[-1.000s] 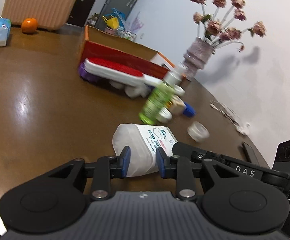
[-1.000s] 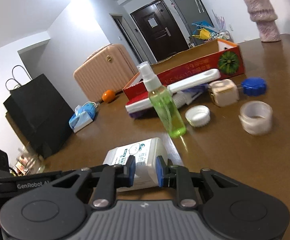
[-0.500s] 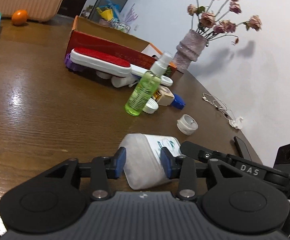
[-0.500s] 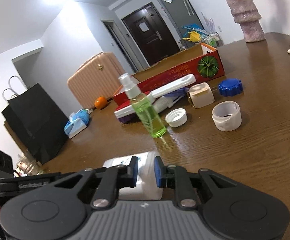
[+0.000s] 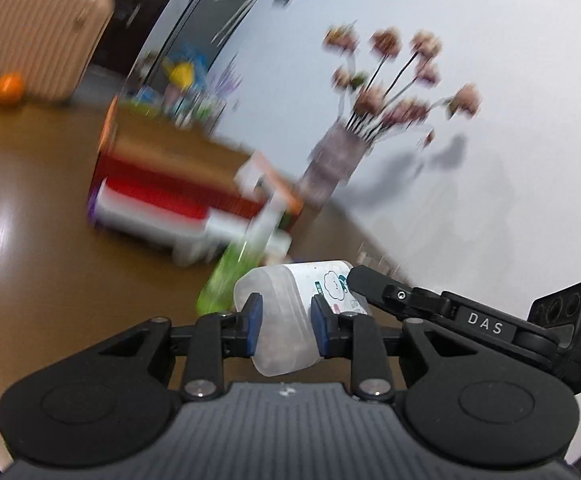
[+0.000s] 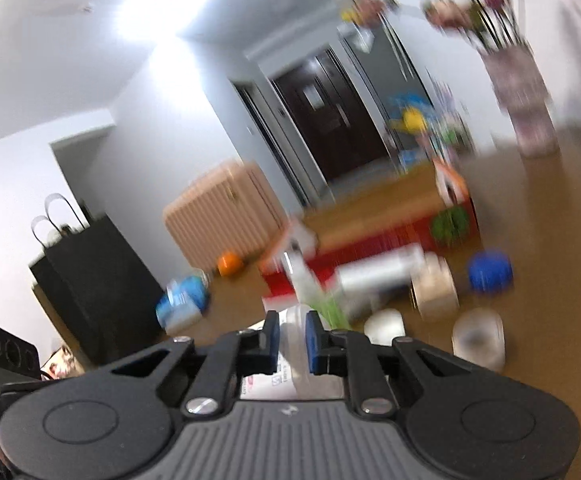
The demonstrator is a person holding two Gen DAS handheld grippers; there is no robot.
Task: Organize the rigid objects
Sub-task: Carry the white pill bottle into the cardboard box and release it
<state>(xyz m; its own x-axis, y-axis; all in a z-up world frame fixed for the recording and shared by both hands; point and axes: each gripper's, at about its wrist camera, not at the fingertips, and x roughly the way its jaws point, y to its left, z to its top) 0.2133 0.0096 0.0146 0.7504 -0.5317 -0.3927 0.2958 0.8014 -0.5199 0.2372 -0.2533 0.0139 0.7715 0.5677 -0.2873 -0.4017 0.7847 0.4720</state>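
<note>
Both claws, left [image 5: 285,330] and right [image 6: 292,340], clamped on translucent bottle [image 5: 290,312], green spray bottle [image 5: 234,272] just beyond (blurred), red box [image 5: 170,196] behind on surface [image 5: 30,272]

Each camera sits close behind its own gripper, low over the table [image 5: 30,200]. The left view faces the vase [image 5: 330,164] by the wall; the right faces the door left of the vase [image 6: 526,100]. Both share the red box [image 5: 162,184] [image 6: 374,240] before the vase, blurred.
</note>
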